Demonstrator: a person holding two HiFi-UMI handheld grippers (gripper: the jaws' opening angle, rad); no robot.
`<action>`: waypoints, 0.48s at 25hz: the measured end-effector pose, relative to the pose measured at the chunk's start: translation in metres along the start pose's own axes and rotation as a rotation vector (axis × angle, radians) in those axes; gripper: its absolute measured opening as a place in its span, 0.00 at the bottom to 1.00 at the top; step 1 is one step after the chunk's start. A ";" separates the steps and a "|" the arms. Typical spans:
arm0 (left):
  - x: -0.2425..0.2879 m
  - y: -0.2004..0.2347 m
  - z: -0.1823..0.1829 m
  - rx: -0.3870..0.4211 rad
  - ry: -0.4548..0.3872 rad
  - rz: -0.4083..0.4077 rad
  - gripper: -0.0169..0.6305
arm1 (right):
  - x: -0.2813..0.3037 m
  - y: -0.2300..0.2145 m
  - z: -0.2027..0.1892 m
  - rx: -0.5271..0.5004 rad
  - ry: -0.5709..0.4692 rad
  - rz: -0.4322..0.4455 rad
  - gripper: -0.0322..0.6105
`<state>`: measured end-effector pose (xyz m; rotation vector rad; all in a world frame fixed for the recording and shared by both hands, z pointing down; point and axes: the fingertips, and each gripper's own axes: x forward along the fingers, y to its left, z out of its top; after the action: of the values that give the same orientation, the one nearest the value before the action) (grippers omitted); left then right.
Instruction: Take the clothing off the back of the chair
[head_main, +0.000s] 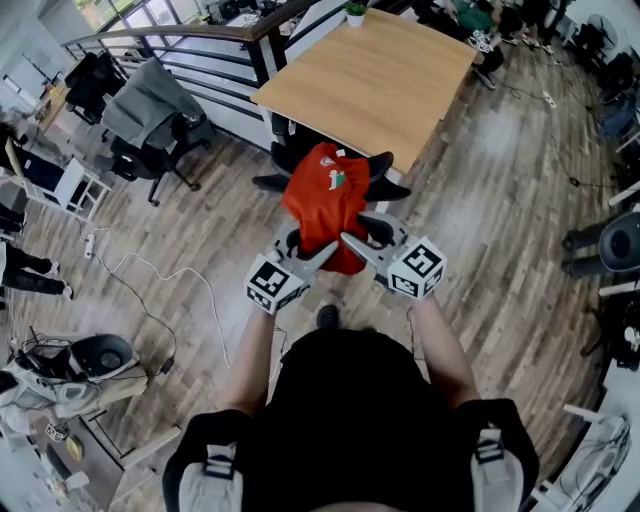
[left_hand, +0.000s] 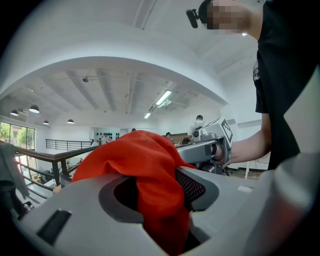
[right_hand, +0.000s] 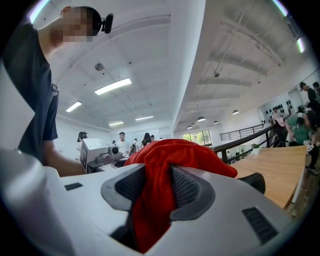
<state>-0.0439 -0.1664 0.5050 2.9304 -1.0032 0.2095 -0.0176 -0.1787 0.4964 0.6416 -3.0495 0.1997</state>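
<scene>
1. The red garment (head_main: 325, 200) is bunched between the two grippers, in front of the person and above the black chair (head_main: 388, 166).
2. The left gripper (head_main: 322, 252) reaches in from the lower left. Its jaws are clamped on a fold at the garment's lower edge.
3. In the left gripper view, the red cloth (left_hand: 135, 155) fills the gap of the left gripper (left_hand: 161, 192). It is pressed against the meshed pad (left_hand: 191, 186) on one side, and the rest mounds up over the jaw tips.
4. The right gripper (head_main: 352, 243) comes in from the lower right, just beside the left one, and is also closed on the cloth's lower edge.
5. In the right gripper view, a thick fold of the garment (right_hand: 175, 155) sits squeezed between the two meshed pads (right_hand: 183, 188) of the right gripper (right_hand: 154, 192). More cloth is heaped beyond the tips.
6. The two grippers hold neighbouring parts of the same edge, and their tips nearly meet beneath the bundle.
7. A white and green print shows on the top of the garment in the head view.
8. Parts of the chair show around the cloth. Whether the cloth touches the chair's back cannot be told.
9. A wooden table (head_main: 370, 80) stands just beyond the chair.
</scene>
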 end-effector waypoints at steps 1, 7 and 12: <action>-0.001 -0.005 0.002 -0.003 0.001 0.009 0.32 | -0.004 0.003 0.002 -0.006 -0.003 0.008 0.29; -0.009 -0.034 0.021 0.027 -0.019 0.062 0.32 | -0.027 0.023 0.019 -0.039 -0.033 0.051 0.29; -0.014 -0.060 0.038 0.066 -0.033 0.097 0.32 | -0.050 0.041 0.035 -0.049 -0.069 0.079 0.29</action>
<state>-0.0140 -0.1137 0.4654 2.9553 -1.1668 0.2013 0.0124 -0.1264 0.4544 0.5368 -3.1378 0.1052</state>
